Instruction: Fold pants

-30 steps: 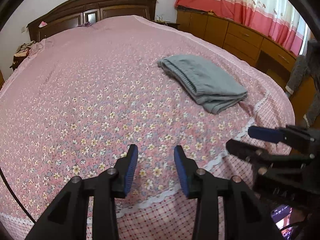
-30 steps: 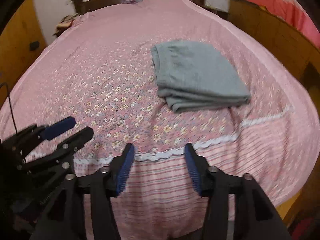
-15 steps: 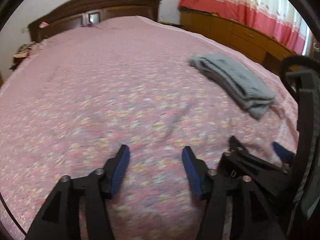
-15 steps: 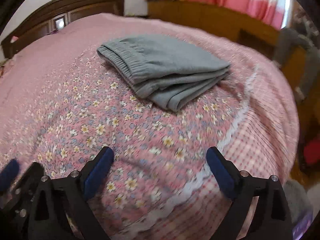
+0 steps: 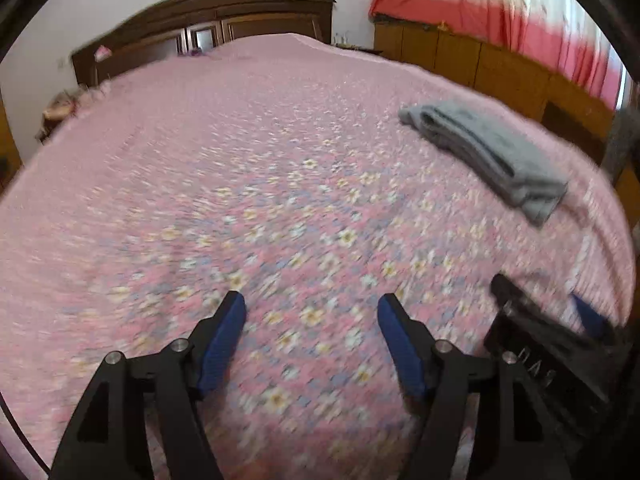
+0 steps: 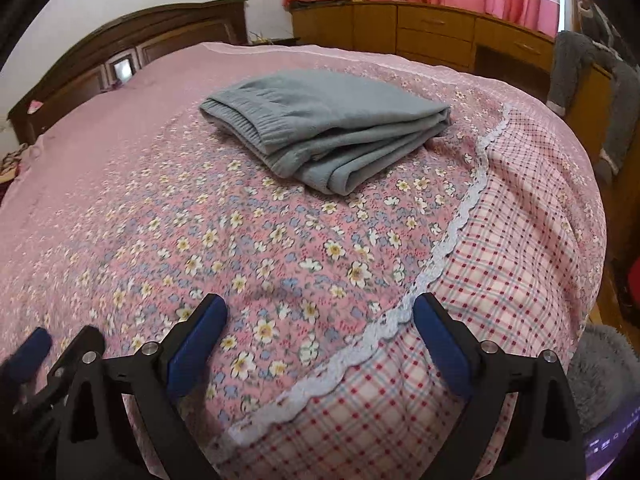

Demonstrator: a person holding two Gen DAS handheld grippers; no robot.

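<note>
Left wrist view: the left tongs (image 5: 312, 312) hang spread over the flowered pink bedspread (image 5: 240, 184), nothing between the blue pads (image 5: 222, 340); the jaws have just been opening wider. The picture is blurred. The grey pants (image 5: 492, 156) lie folded into a compact stack on the bed, well apart from these tongs, far to the upper right near the bed's edge. At the lower right edge the right tongs (image 5: 548, 312) show from the side, also over the bedspread. A dark wooden headboard (image 5: 208, 28) stands at the far end, with a red and white curtain (image 5: 500, 20) above wooden cabinets (image 5: 480, 68).

Right wrist view: the right tongs (image 6: 320, 324) gape wide with nothing gripped, having just been opening; below them run the bedspread's white lace trim (image 6: 448, 240) and the checked border (image 6: 500, 260). The folded pants (image 6: 332, 128) rest ahead on the floral part, waistband toward the left, apart from the tongs. The left tongs (image 6: 56, 340) peek in at the lower left.
</note>
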